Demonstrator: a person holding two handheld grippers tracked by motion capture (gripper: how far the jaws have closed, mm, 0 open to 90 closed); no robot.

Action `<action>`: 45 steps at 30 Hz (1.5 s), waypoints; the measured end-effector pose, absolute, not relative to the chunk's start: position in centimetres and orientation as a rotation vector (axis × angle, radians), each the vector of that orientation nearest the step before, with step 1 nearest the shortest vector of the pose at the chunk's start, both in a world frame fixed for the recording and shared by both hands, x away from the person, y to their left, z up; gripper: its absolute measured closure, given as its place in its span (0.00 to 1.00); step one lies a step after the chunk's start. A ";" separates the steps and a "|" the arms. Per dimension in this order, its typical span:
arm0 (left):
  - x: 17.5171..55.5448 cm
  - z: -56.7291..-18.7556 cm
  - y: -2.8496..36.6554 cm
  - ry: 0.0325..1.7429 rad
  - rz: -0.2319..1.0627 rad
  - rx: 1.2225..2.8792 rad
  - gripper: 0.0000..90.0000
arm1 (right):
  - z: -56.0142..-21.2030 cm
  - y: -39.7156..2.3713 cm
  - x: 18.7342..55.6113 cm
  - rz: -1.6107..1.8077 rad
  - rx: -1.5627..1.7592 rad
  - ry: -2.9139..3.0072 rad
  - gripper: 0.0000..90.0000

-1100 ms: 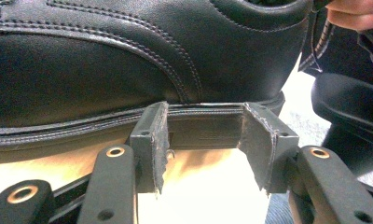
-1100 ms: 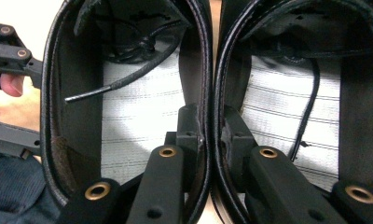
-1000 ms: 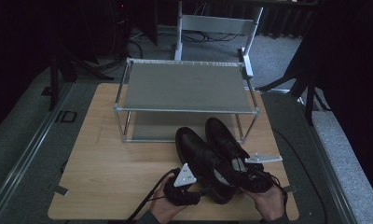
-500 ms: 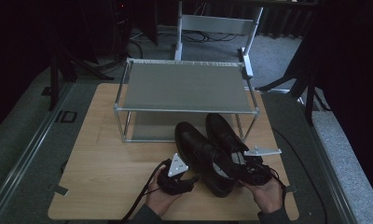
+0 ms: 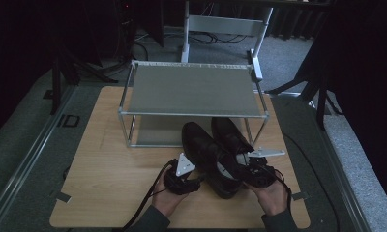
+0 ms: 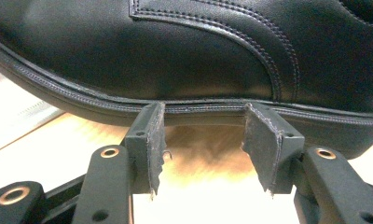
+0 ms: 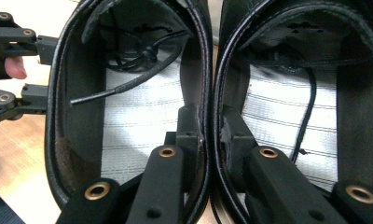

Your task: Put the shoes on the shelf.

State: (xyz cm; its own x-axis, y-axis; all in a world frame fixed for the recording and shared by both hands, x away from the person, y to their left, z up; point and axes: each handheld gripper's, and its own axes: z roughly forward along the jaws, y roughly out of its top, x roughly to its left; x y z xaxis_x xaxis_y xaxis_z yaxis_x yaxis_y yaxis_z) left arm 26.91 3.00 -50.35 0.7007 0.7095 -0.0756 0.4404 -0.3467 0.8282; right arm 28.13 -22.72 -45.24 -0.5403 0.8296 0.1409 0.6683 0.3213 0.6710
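Observation:
Two black leather shoes stand side by side on the wooden table [image 5: 109, 159], toes toward the rack: the left shoe [image 5: 203, 145] and the right shoe [image 5: 230, 131]. My right gripper [image 5: 241, 169] comes in at their heels. In the right gripper view it [image 7: 210, 122] is shut on their touching inner walls, one jaw inside the left shoe [image 7: 142, 116], one inside the right shoe [image 7: 287, 116]. My left gripper [image 5: 199, 181] is open beside the left shoe. In the left gripper view its tips [image 6: 205, 109] meet the sole edge of that shoe [image 6: 175, 51], with nothing between them.
A low metal rack [image 5: 191, 89] with a grey top shelf and a lower shelf stands just behind the shoes. A grey chair frame [image 5: 225, 24] stands on the floor beyond the table. Bare wood lies to the left of my left hand.
My left gripper has moved a little away from the table's near edge, along the left shoe's outer side. The right gripper and both shoes have hardly shifted.

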 end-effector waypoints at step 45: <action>35.4 -50.1 3.5 0.989 0.586 2.039 0.71 | -46.3 -17.3 34.6 0.979 1.429 2.149 0.89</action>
